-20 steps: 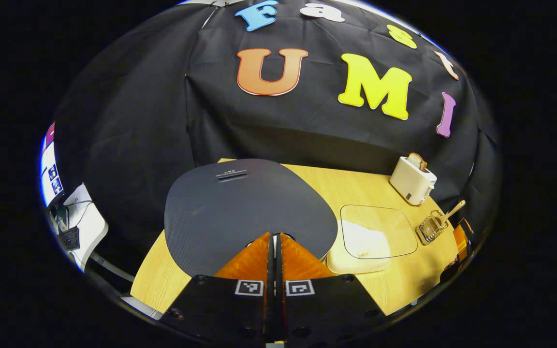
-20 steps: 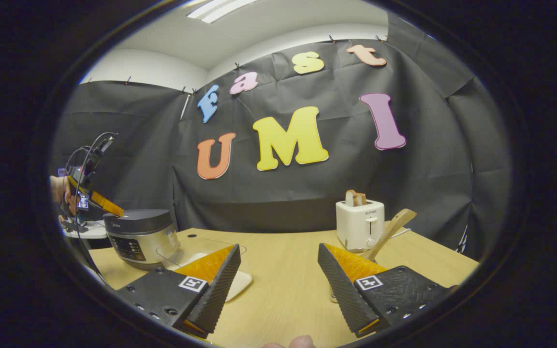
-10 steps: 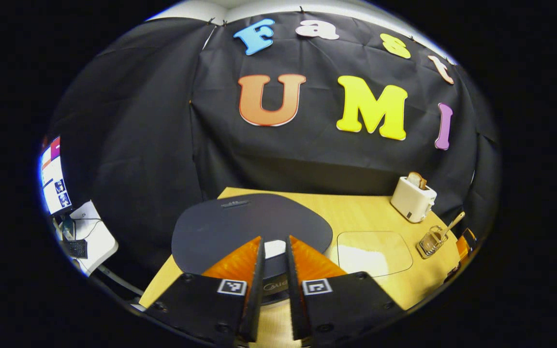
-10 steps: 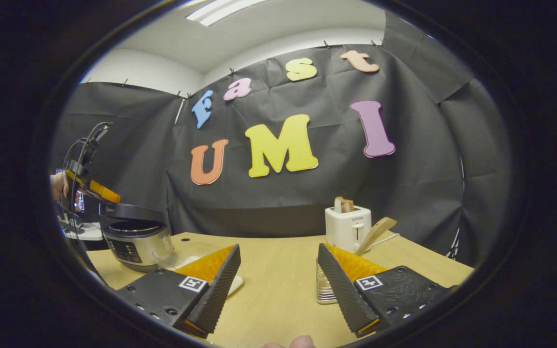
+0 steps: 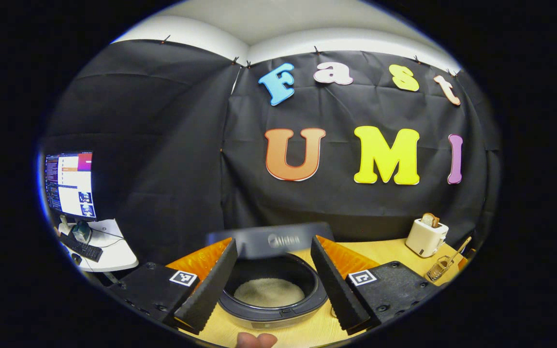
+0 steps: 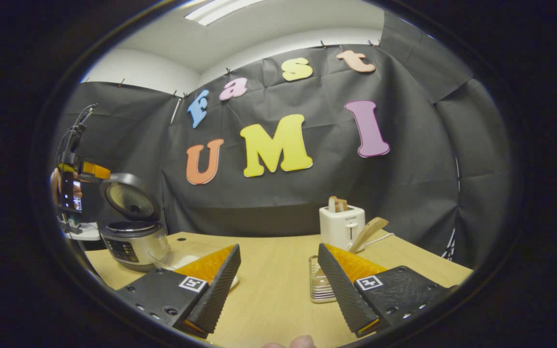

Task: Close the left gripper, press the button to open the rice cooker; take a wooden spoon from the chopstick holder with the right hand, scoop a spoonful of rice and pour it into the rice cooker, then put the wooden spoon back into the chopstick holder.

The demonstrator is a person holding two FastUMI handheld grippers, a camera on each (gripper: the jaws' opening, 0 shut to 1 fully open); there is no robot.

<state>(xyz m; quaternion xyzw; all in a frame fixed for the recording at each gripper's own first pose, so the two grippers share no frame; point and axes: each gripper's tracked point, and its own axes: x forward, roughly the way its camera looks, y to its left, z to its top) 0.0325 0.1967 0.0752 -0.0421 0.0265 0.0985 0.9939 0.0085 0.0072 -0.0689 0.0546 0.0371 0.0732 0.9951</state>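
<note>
rice cooker [image 6: 133, 237]: lid up, rice inside | left tool [image 5: 272, 285]: spread, above pot | right tool [image 6: 278, 285]: spread, holding nothing, near chopstick holder [image 6: 319, 285] with wooden spoon [image 6: 368, 232]

Looks like a lab booth dressed up as a kitchen: black cloth [image 6: 404, 193] pinned up as walls around a wood table [image 6: 278, 280] with a rice cooker [image 6: 131, 239] and toaster [image 6: 341, 224], plus a monitor [image 5: 69, 184] and keyboard [image 5: 81, 249] on a side desk [image 5: 109, 253].
</note>
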